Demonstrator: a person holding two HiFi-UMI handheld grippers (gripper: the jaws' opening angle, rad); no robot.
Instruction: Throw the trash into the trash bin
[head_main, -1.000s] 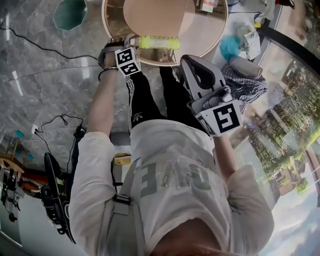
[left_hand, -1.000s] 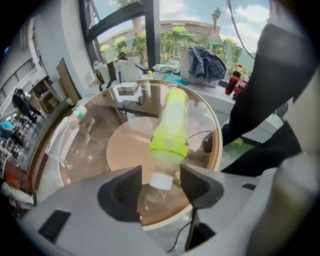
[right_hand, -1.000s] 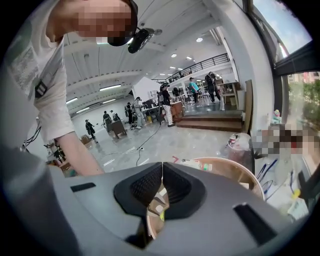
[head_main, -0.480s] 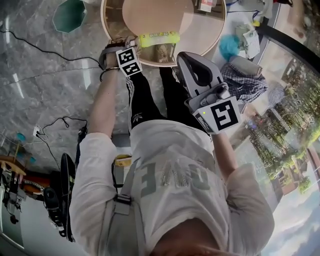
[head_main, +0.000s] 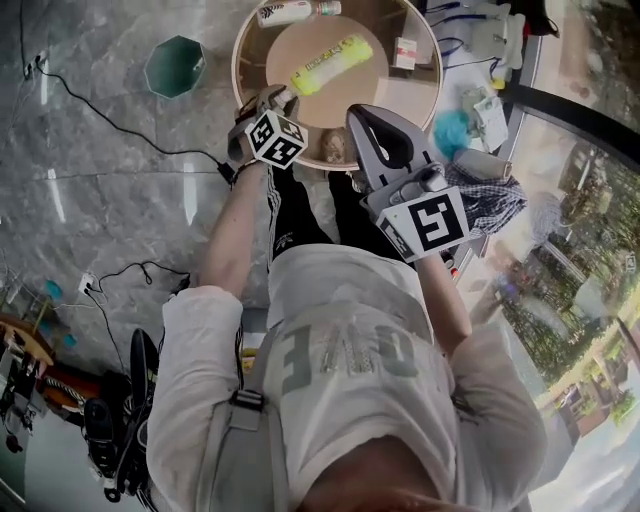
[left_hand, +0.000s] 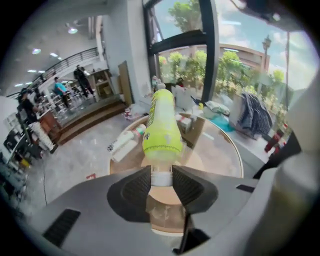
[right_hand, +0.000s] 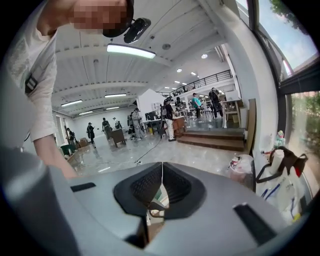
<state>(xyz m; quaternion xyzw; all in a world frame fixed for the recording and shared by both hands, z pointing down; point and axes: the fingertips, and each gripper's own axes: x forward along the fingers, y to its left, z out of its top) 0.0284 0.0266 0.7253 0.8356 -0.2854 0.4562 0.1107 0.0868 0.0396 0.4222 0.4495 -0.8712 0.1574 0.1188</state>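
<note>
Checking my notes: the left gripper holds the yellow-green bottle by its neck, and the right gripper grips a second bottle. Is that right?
No. The left gripper, its jaws having just closed, does hold the yellow-green bottle by its neck, but the right gripper grips nothing: the right gripper view shows its jaws together and empty.

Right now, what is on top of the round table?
A white bottle and a small box lie on the round table. The left tongs hold a yellow bottle above it, hiding the patch beneath.
</note>
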